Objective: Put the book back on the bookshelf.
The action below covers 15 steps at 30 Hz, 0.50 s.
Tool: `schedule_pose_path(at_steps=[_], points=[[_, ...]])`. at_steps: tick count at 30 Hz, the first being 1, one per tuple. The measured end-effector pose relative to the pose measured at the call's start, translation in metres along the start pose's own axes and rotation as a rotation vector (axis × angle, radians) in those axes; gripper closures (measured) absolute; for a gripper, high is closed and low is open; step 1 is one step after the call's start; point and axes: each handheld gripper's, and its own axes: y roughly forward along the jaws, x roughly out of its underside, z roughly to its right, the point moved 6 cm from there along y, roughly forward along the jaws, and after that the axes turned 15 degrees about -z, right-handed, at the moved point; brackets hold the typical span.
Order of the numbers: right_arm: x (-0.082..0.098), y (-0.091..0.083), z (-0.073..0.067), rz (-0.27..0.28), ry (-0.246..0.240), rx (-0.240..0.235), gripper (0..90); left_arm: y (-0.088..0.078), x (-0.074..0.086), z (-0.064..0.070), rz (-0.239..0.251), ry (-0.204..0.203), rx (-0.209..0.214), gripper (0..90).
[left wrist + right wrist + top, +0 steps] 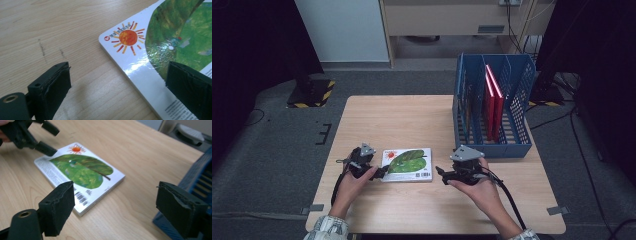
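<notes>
A white book (407,164) with a green leaf and an orange sun on its cover lies flat on the wooden table (412,120). My left gripper (379,172) is at the book's left edge and stands open. In the left gripper view (118,75), one jaw hangs over the book's cover (155,37) and the other over bare wood. My right gripper (439,172) is just right of the book and points toward it. It is open (116,195) with nothing between its jaws, and the book (82,172) lies ahead, with the left gripper (50,138) beyond it.
A blue file rack (492,105) stands at the table's right back, close to my right gripper. It holds red books (493,100) upright in one slot. Its blue corner (200,177) is beside my right jaw. Bare wood stretches behind the book.
</notes>
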Motion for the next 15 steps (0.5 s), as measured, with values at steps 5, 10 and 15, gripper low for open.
schedule_pose_path(at_steps=[5, 10, 15], points=[[0.005, 0.022, -0.012, -0.059, -0.036, -0.027, 20.1, 0.001, -0.003, 0.006, 0.002, 0.01, 0.015, 7.8], [0.016, 0.045, -0.026, -0.139, -0.057, -0.087, 21.3, 0.003, -0.004, 0.014, 0.0, 0.011, 0.045, 8.4], [0.021, 0.059, -0.033, -0.166, -0.049, -0.132, 24.8, 0.007, -0.005, 0.018, -0.013, 0.024, 0.058, 11.3]])
